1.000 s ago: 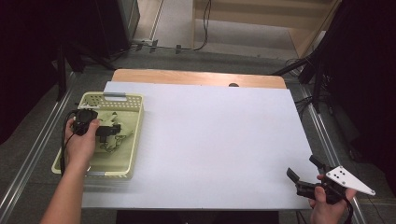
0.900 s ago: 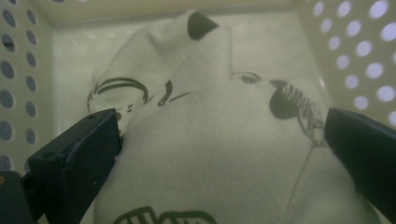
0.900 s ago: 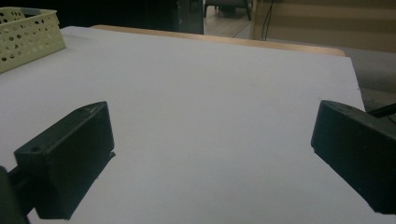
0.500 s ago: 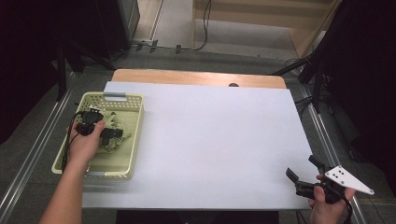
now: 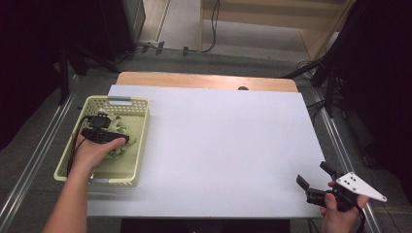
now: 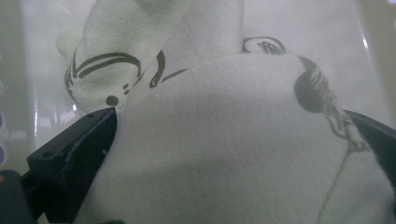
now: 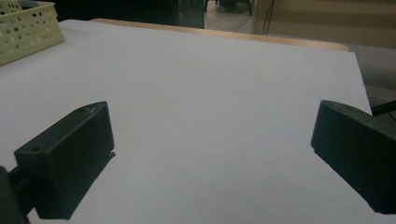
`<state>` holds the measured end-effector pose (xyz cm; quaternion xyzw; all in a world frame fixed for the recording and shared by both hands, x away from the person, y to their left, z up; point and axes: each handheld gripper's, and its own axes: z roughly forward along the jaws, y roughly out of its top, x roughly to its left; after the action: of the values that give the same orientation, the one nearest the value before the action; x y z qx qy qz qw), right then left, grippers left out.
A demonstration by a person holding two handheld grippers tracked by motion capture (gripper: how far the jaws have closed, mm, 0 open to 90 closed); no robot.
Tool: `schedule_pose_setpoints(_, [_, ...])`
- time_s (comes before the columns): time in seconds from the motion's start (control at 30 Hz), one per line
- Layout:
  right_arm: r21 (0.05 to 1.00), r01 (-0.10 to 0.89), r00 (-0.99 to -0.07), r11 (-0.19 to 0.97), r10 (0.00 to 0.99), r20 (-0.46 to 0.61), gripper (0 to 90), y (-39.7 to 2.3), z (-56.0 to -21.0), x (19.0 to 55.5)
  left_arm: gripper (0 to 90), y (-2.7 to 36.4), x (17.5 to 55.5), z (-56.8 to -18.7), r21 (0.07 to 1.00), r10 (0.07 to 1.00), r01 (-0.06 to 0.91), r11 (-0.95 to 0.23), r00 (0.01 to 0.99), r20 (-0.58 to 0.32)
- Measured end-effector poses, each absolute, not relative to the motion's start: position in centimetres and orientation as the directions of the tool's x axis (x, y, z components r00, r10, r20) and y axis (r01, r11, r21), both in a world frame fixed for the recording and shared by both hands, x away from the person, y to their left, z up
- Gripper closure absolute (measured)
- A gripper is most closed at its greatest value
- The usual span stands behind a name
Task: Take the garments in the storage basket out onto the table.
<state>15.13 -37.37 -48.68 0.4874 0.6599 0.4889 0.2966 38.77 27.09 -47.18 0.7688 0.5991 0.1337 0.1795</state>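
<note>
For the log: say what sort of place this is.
Probably a lab or recording workspace: a white-topped table between metal rails, cables across the bare floor, and a hand-held left tool in a yellow basket.

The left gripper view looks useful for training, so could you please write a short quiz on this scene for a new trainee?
1. True or false: the right gripper holds the printed cloth.
2. Where does the cloth lie? A) on the bare white table B) in the pale green basket C) on the floor
3. Fill in: the cloth sits between the fingers of the ____ gripper.

Key: 1 false: its fingers stand apart over bare table. 2 B. 3 left.
</note>
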Motion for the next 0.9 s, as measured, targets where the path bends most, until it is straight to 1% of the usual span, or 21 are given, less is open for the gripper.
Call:
schedule_pose_setpoints(0.23, [0.932,0.358,-0.352,0.052,0.932,0.083,0.0,-37.32,-48.81,15.26,0.0,26.49,38.78,-47.50,0.435,0.963,0.864,-0.254,0.268,0.029])
schedule_pose_setpoints(0.5, [0.930,0.364,-0.351,0.050,0.932,0.087,0.0,-37.35,-48.87,15.32,0.0,26.44,38.81,-47.56,0.433,0.958,0.861,-0.267,0.285,0.024])
schedule_pose_setpoints(0.63, [0.930,0.364,-0.353,0.051,0.931,0.087,0.0,-37.29,-48.85,15.34,0.9,26.57,38.77,-47.46,0.434,0.961,0.863,-0.258,0.277,0.019])
schedule_pose_setpoints(0.73, [0.929,0.366,-0.351,0.049,0.932,0.089,0.0,-37.35,-48.86,15.34,6.2,26.69,38.80,-47.29,0.438,0.965,0.865,-0.243,0.264,0.014])
schedule_pose_setpoints(0.9, [0.929,0.366,-0.350,0.052,0.933,0.086,0.0,-37.37,-48.85,15.32,15.8,26.76,38.77,-46.98,0.441,0.963,0.864,-0.244,0.268,0.009])
